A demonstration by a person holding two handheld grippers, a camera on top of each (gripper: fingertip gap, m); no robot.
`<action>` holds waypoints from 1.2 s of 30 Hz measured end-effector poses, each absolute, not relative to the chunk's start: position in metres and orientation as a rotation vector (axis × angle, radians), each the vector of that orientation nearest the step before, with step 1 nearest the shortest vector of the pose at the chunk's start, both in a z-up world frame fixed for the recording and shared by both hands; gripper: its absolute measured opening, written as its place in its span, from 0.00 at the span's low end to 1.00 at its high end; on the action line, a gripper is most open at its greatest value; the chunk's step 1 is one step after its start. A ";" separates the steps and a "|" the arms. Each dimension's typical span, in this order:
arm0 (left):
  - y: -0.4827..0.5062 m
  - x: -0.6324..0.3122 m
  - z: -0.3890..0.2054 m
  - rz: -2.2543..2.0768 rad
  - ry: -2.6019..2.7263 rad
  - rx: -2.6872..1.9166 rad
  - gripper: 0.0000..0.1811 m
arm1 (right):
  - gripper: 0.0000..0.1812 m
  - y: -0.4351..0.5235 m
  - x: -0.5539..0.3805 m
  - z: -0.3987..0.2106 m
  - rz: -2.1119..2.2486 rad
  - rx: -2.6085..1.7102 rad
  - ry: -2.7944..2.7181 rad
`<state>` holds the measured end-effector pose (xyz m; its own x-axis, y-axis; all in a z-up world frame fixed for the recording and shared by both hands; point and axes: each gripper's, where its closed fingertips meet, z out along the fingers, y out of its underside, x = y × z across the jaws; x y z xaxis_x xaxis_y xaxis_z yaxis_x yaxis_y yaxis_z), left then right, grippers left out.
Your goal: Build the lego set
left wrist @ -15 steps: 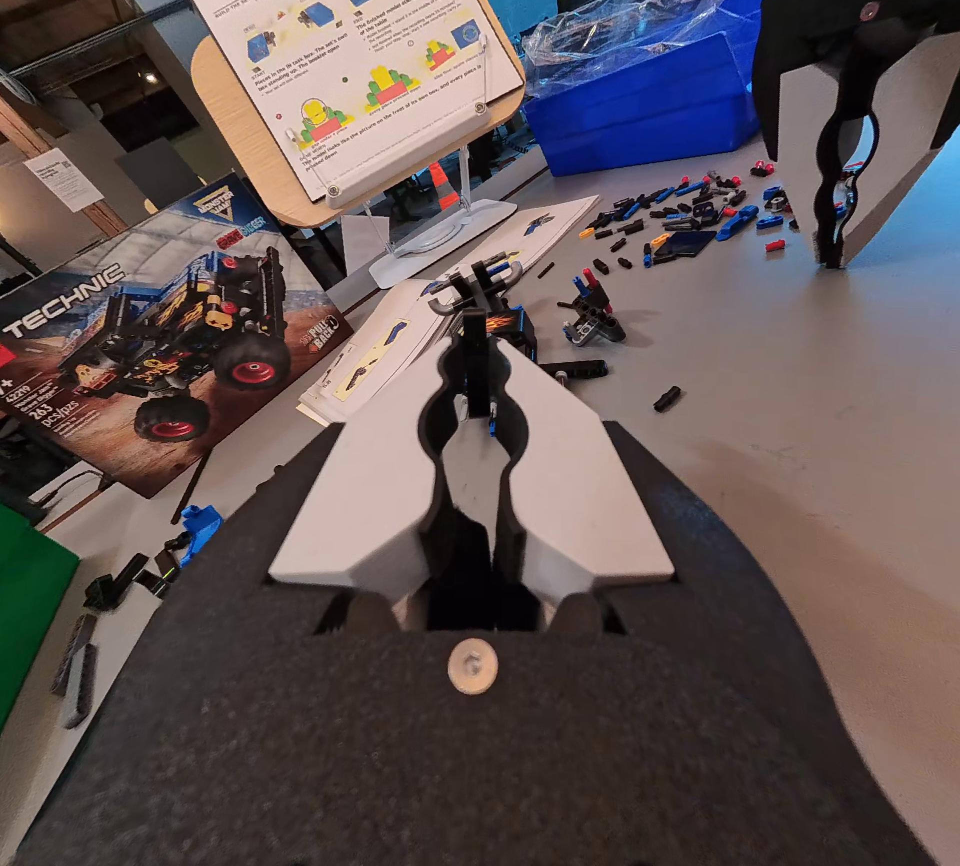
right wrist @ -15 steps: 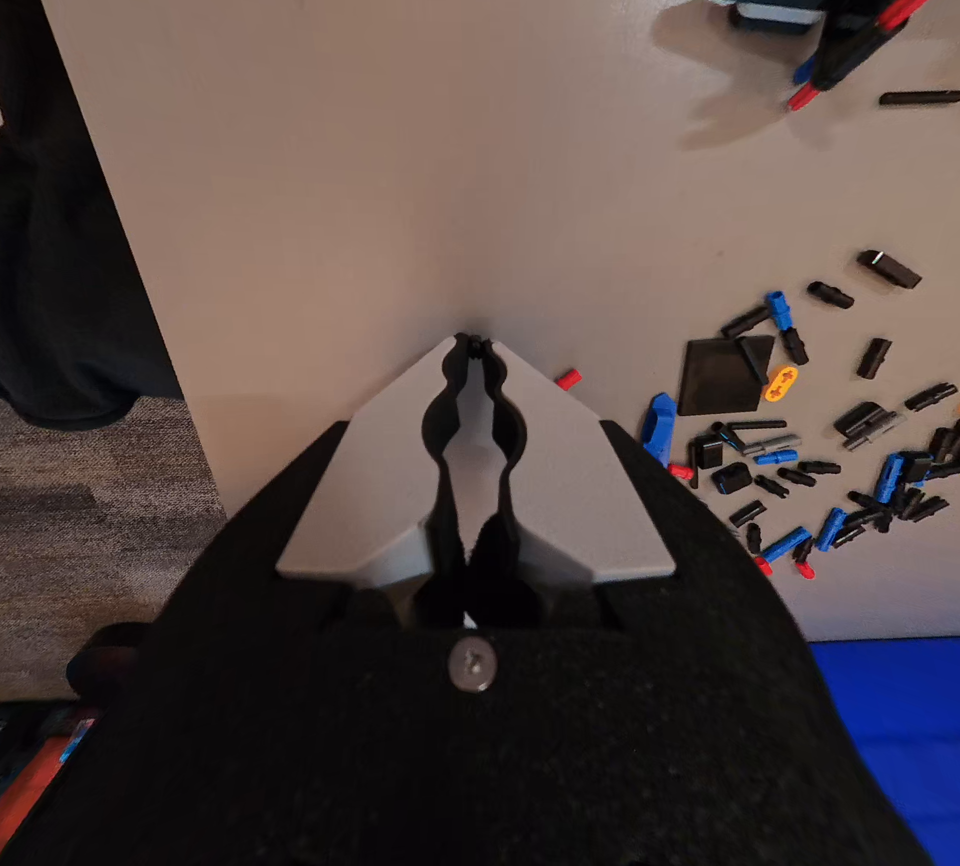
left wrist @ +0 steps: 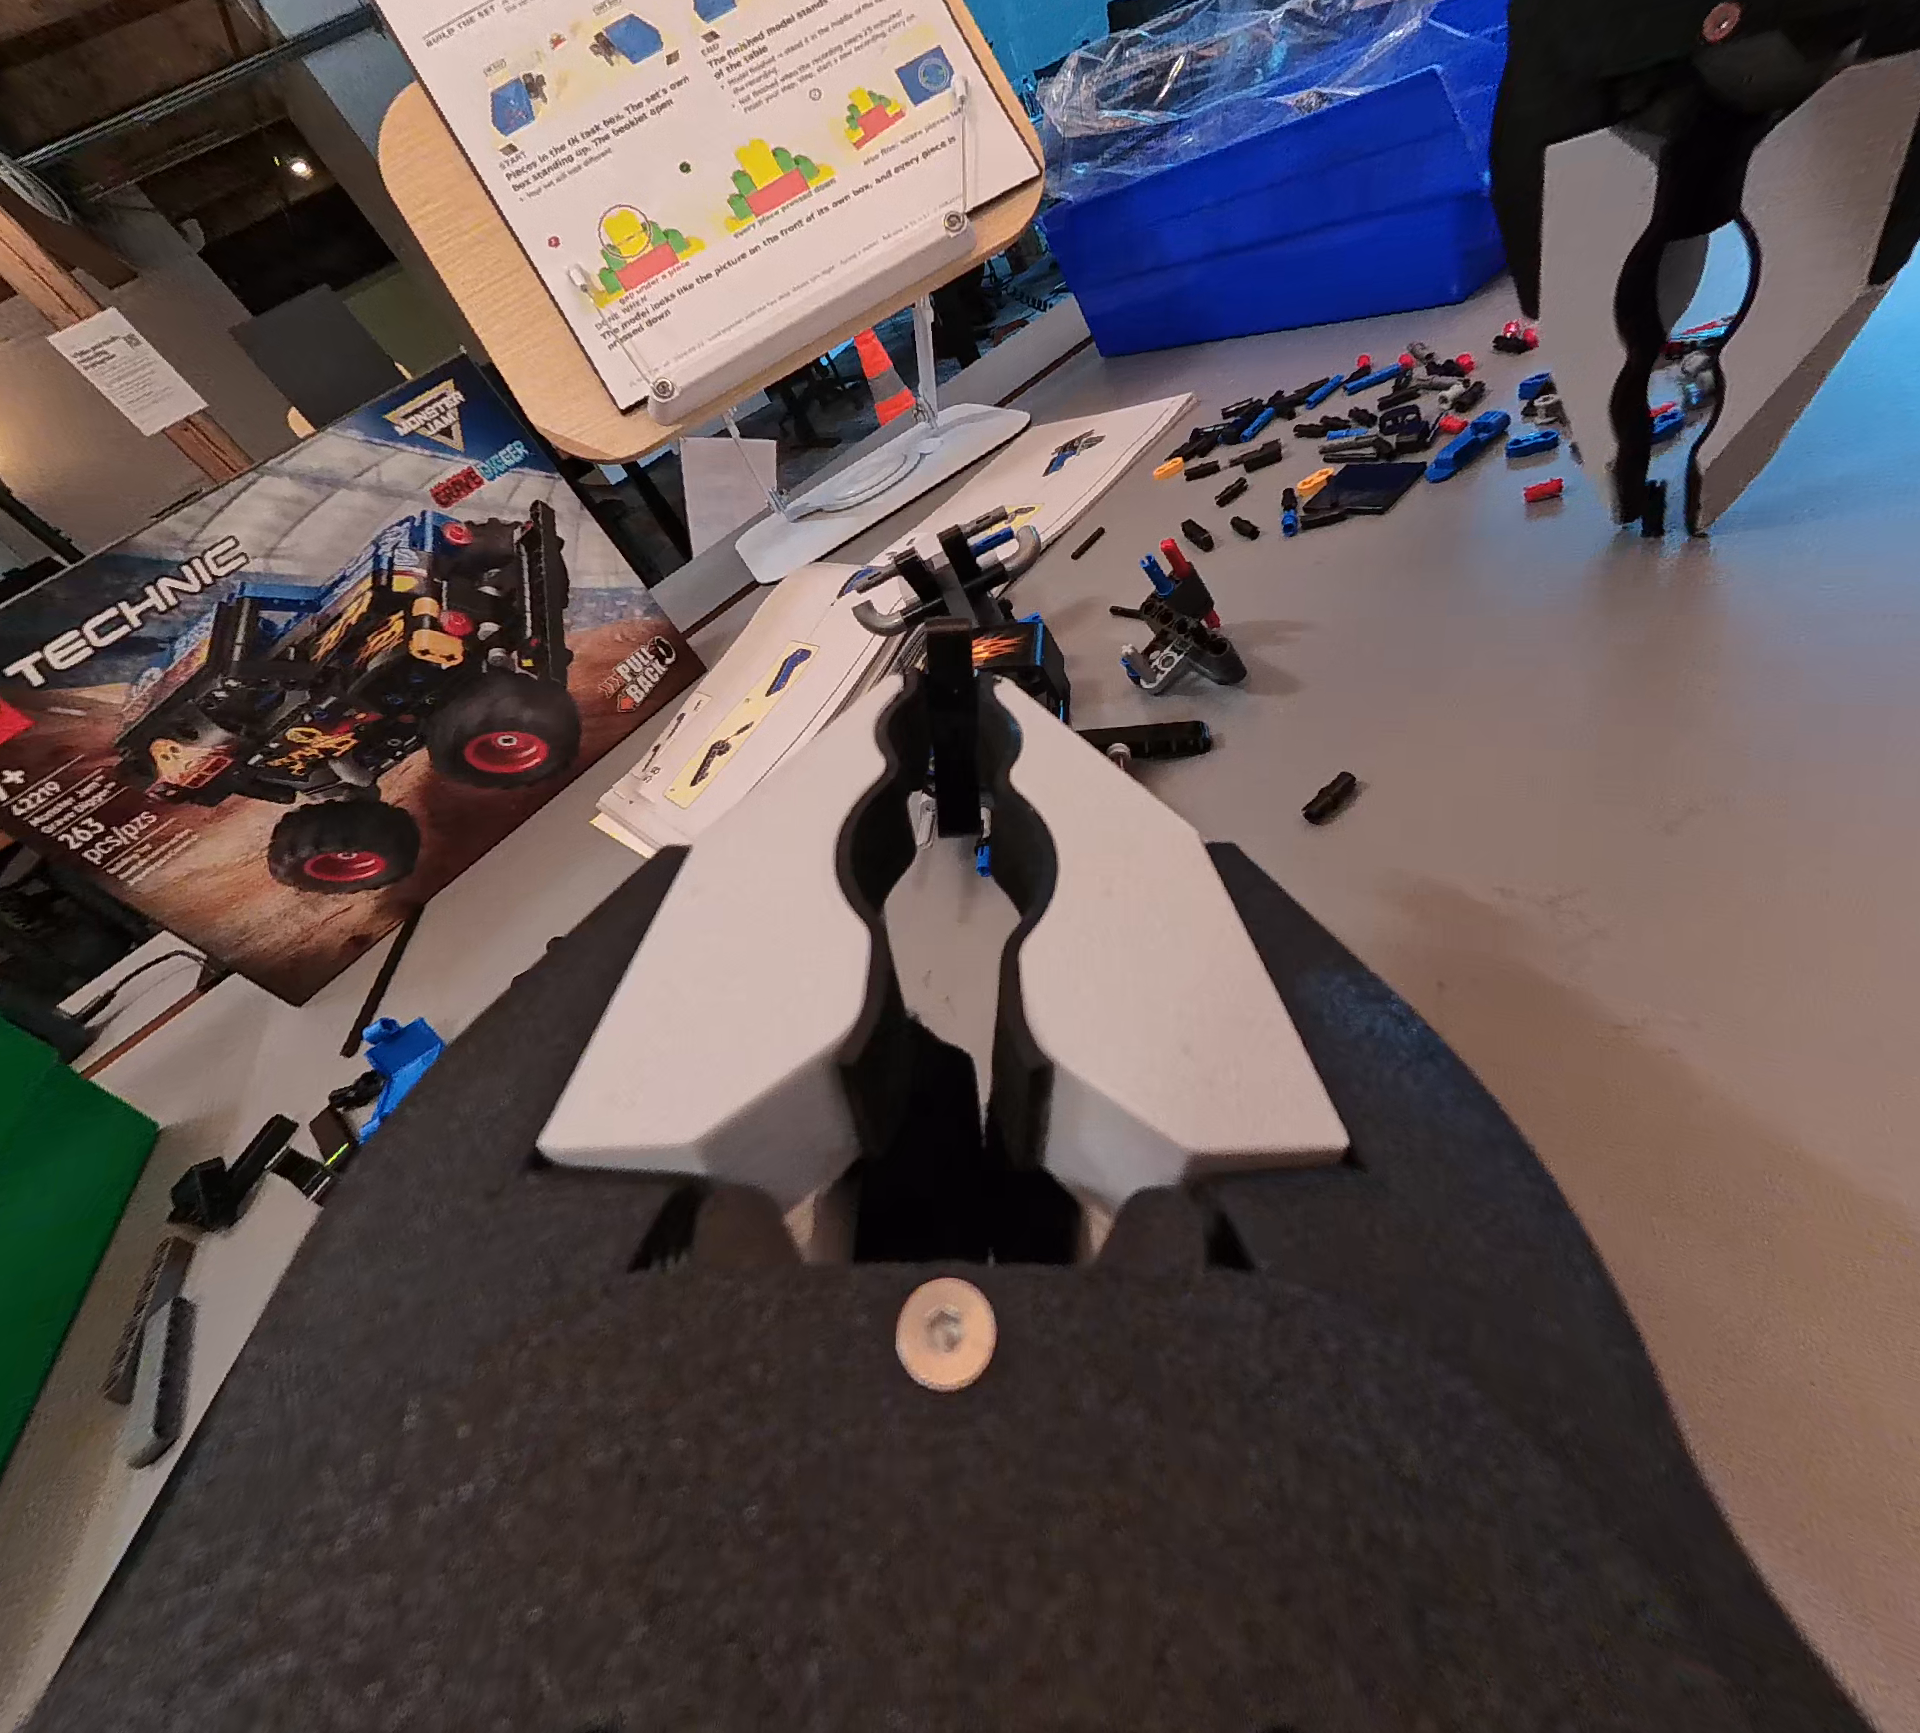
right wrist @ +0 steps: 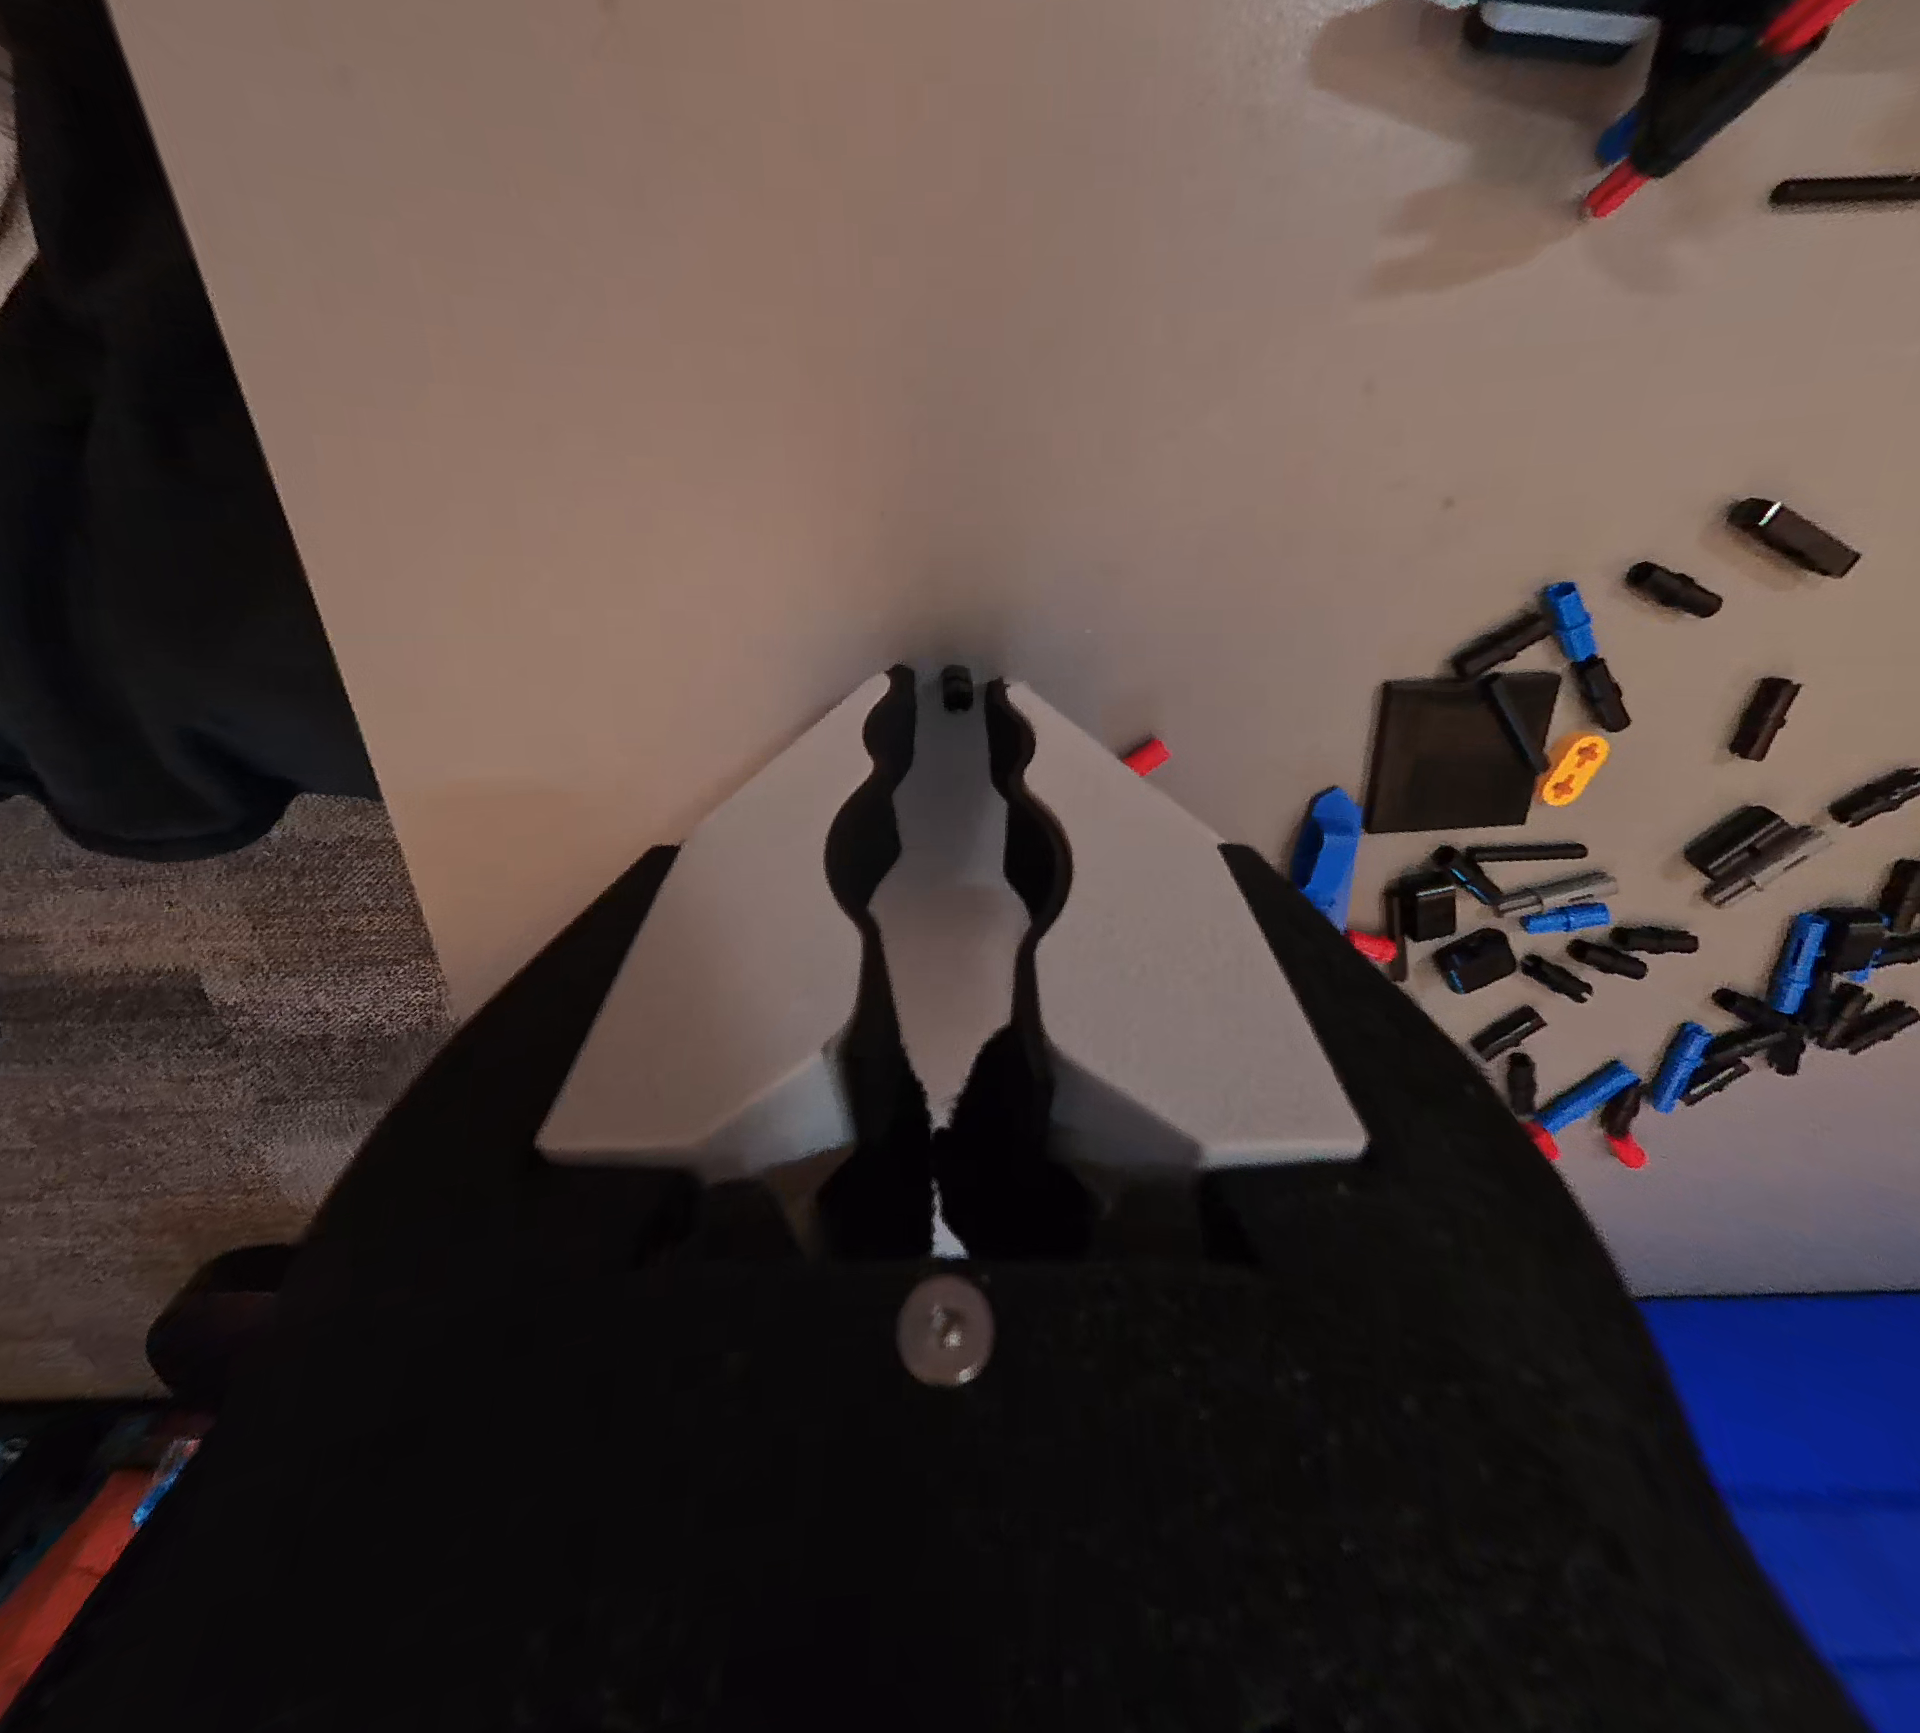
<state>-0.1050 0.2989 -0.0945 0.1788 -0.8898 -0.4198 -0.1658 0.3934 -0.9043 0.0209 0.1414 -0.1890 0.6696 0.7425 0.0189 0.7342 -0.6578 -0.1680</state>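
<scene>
across the pale grey desk [left wrist: 1558,956] the biggest thing lying flat is the lego box [left wrist: 301,696] with a monster truck on its front, at the far left. behind it a wooden stand holds a printed instruction sheet [left wrist: 717,114] upright, and to the right of that sits a blue bin [left wrist: 1278,260] with clear plastic bags bunched inside. an open booklet [left wrist: 831,644] lies on the desk under the stand. the left tongs [left wrist: 951,727] are clamped on a black partly built assembly [left wrist: 956,634], gripping an upright black beam of it, with the rest of the model showing just past the tips, over the booklet. a smaller sub-assembly [left wrist: 1179,634] of black, blue and red parts stands just to its right. farther right a scatter of loose pieces [left wrist: 1371,447], black, blue, red and one orange, spreads over the desk. the right tongs [right wrist: 948,691] point straight down at the desk near the edge of that scatter, their jaws parted a little, and a tiny black pin [right wrist: 954,688] sits between the tips; whether the tips touch it i cannot tell. a small red pin [right wrist: 1146,756] lies just beside the tongs.
</scene>
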 end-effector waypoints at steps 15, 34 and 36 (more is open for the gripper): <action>0.298 -0.104 -0.096 -0.675 1.319 -1.069 0.03 | 0.05 0.145 0.021 -0.186 0.118 -2.630 -1.130; 0.299 -0.115 -0.072 -1.100 1.174 -1.173 0.03 | 0.02 0.276 -0.115 -0.061 0.024 -1.768 -0.538; 0.299 -0.118 -0.068 -1.213 1.150 -1.198 0.03 | 0.02 0.291 -0.121 -0.061 -0.056 -1.721 -0.448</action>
<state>-0.1177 0.2988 -0.0683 0.0309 -0.9995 0.0096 0.0432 -0.0082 -0.9990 -0.1212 0.2906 -0.0614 0.9223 0.2634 0.2829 0.3246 -0.1305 -0.9368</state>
